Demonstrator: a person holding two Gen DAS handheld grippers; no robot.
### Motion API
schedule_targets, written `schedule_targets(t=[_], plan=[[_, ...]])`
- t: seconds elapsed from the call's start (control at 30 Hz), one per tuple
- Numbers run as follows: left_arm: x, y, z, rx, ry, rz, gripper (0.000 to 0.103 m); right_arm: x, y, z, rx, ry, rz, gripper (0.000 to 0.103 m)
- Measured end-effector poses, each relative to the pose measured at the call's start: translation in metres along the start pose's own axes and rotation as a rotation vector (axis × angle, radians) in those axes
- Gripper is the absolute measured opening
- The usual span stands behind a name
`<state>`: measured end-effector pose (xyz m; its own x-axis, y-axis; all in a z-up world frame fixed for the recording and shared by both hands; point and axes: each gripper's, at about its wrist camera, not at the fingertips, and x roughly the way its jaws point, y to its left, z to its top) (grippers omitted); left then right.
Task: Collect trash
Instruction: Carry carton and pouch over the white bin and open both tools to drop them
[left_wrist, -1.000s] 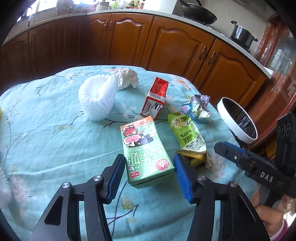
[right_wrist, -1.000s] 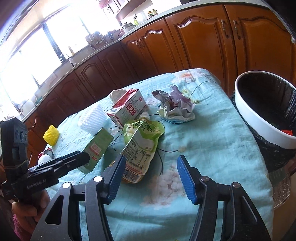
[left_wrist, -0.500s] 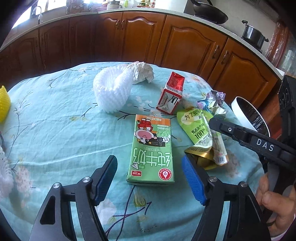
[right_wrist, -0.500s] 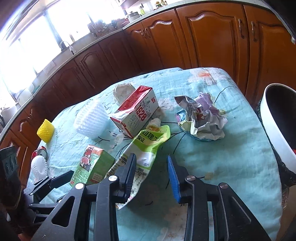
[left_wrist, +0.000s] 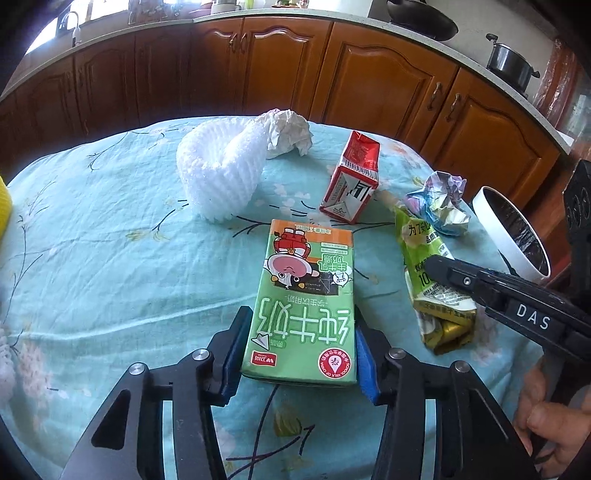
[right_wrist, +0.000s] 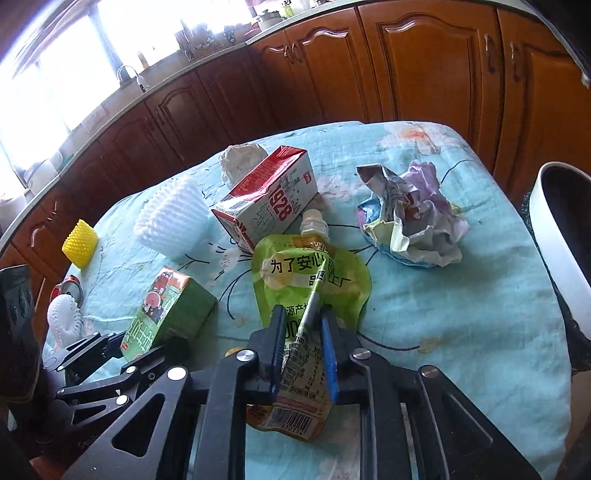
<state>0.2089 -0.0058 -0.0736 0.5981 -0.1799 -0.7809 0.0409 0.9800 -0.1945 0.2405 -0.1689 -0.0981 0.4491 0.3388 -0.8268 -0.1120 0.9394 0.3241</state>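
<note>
A green milk carton (left_wrist: 306, 280) lies flat on the teal floral tablecloth (left_wrist: 110, 258). My left gripper (left_wrist: 300, 332) is closing, and its blue pads press the near end of the carton from both sides; the carton (right_wrist: 166, 306) and this gripper (right_wrist: 96, 347) also show in the right wrist view. To the right lies a green spouted drink pouch (right_wrist: 310, 273). My right gripper (right_wrist: 302, 314) is closing on the pouch's lower half, and the foil buckles up into a ridge between the pads. In the left wrist view its black finger (left_wrist: 436, 264) rests over the pouch (left_wrist: 424, 243).
A white-rimmed bin with a black liner (right_wrist: 550, 236) stands off the table's right edge. Behind the pouch lie a red and white carton (right_wrist: 269, 195), a crumpled wrapper (right_wrist: 413, 218), a white foam net (right_wrist: 170, 218) and a tissue ball (right_wrist: 240, 158). At the far left is a yellow foam sleeve (right_wrist: 79, 243).
The left jaws spread wider, then closed onto the green carton. The right gripper came forward and down over the pouch, and its jaws narrowed until they pinched it.
</note>
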Motion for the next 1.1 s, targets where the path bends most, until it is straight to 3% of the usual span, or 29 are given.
schedule_targets(t=[0.03, 0.13, 0.43, 1.1], plan=[[-0.001, -0.001, 0.0, 0.003, -0.002, -0.003, 0.049, -0.005, -0.002, -0.002, -0.002, -0.009, 0.001, 0.006], [-0.005, -0.009, -0.001, 0.014, -0.012, -0.02, 0.048, -0.02, -0.008, -0.009, -0.006, -0.032, 0.003, 0.004], [-0.012, -0.053, -0.006, 0.089, -0.017, -0.093, 0.048, -0.065, -0.035, -0.03, 0.046, -0.088, -0.009, 0.003], [0.001, -0.151, 0.013, 0.251, -0.006, -0.213, 0.048, -0.138, -0.126, -0.034, 0.167, -0.211, -0.103, 0.003]])
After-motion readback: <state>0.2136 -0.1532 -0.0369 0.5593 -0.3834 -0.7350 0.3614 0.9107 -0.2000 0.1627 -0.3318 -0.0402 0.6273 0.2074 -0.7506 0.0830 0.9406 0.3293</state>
